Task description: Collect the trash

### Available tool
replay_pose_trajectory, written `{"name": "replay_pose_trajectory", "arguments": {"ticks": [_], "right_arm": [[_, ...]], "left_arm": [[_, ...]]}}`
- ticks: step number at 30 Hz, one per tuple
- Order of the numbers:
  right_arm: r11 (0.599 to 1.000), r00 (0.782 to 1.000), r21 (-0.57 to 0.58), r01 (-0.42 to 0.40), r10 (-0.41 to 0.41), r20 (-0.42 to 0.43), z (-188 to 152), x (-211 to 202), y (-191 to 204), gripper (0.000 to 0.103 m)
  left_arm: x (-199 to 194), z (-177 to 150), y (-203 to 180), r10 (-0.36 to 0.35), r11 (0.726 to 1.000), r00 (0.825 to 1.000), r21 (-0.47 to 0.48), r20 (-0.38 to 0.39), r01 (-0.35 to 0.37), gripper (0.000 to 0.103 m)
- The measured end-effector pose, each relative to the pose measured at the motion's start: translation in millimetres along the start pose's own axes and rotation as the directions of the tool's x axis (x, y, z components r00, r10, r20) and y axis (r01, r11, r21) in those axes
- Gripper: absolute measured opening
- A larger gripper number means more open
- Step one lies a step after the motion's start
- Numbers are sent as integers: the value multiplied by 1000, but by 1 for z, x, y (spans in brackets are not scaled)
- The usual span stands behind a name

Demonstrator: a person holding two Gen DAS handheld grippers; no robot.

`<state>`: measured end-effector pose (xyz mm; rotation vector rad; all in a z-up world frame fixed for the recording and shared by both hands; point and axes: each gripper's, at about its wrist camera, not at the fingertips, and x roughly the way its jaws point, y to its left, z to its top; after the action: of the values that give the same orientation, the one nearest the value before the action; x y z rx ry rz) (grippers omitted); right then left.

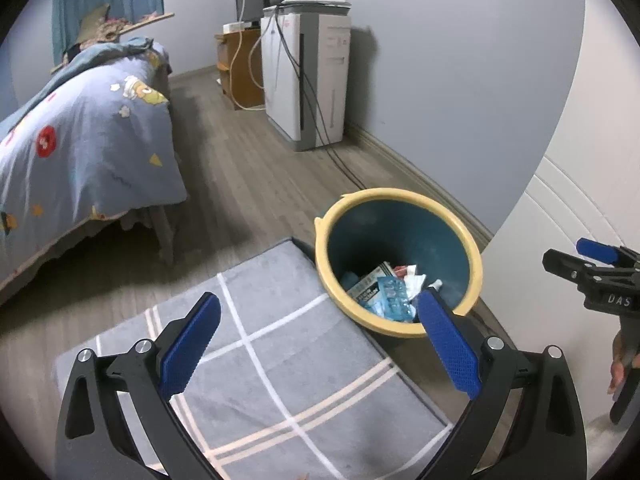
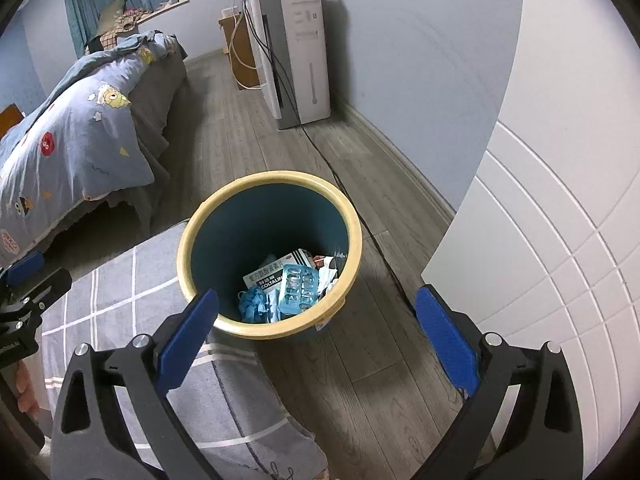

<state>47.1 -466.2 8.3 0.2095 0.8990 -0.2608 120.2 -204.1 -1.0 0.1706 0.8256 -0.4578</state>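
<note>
A teal bin with a yellow rim (image 1: 400, 196) (image 2: 272, 178) stands on the wood floor beside a grey checked rug. Inside it lie a medicine box (image 2: 276, 274), a blue blister pack (image 2: 298, 288), a crumpled blue glove (image 2: 254, 302) and white scraps (image 1: 414, 282). My left gripper (image 1: 320, 312) is open and empty above the rug, left of the bin. My right gripper (image 2: 318, 308) is open and empty just above the bin's near rim. The right gripper also shows in the left wrist view (image 1: 600, 276), and the left gripper at the left edge of the right wrist view (image 2: 24, 284).
A bed with a blue patterned duvet (image 1: 80, 140) stands at the left. A white air purifier (image 1: 312, 80) with cables and a wooden cabinet (image 1: 236, 64) stand against the far wall. A black cable (image 2: 360, 216) runs along the floor past the bin. A white panelled door (image 2: 560, 260) is at the right.
</note>
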Motion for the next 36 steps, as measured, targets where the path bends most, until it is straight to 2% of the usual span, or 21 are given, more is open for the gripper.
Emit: {"name": "replay_pose_trajectory", "arguments": {"ticks": [19, 36], "right_arm": [[998, 999, -27, 50, -49, 14, 1, -2, 8, 97], [998, 998, -39, 57, -56, 5, 0, 1, 9, 97]], "left_arm": [[-9, -4, 1, 20, 1000, 1000, 20, 12, -21, 98], [-8, -4, -7, 20, 999, 1000, 42, 10, -20, 98]]}}
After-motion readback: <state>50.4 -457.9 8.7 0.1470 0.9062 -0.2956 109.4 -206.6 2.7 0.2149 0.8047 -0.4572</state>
